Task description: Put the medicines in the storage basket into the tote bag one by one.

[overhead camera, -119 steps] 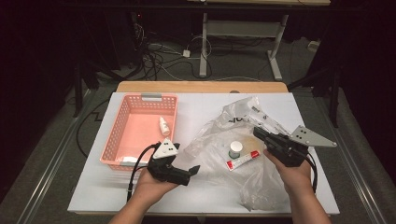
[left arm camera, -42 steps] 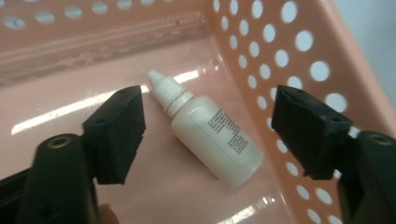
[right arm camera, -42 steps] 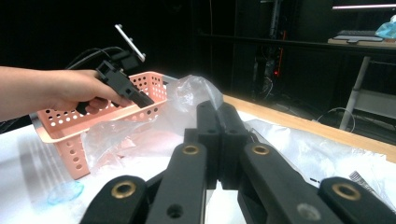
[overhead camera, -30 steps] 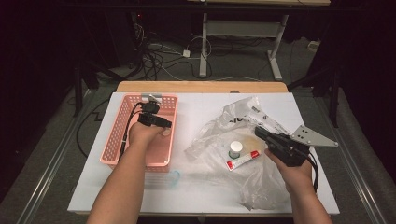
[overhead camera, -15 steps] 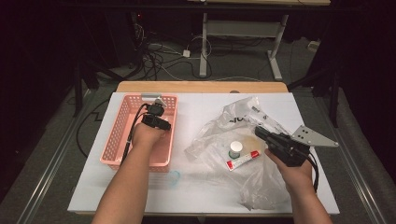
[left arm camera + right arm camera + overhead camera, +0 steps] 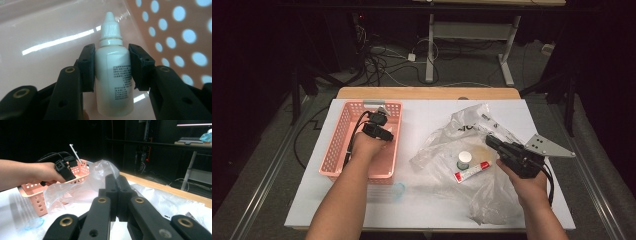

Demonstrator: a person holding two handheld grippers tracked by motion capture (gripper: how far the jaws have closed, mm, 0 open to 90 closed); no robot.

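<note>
In the left gripper view a white dropper bottle (image 6: 112,75) with a ribbed cap stands between the pads of my left gripper (image 6: 111,53). The jaws have just been closing and now press on both its sides. From above, that left gripper (image 6: 383,132) reaches down inside the pink perforated basket (image 6: 337,150) at the table's left. My right gripper (image 6: 488,140) rests at the right, jaws shut, on the edge of a clear plastic bag (image 6: 447,137). In the right gripper view the right gripper's tips (image 6: 116,178) meet where the bag's film (image 6: 82,190) rises.
Inside the bag lie a small white-capped bottle (image 6: 464,159) and a red and white tube (image 6: 472,171). A clear bluish lid (image 6: 398,189) lies in front of the basket on the white table (image 6: 422,210). Beyond the table's far wooden edge are cables and desk legs.
The left hand has gone from the table's front into the basket, then edged slightly deeper. The right hand and the bag have stayed where they were.
</note>
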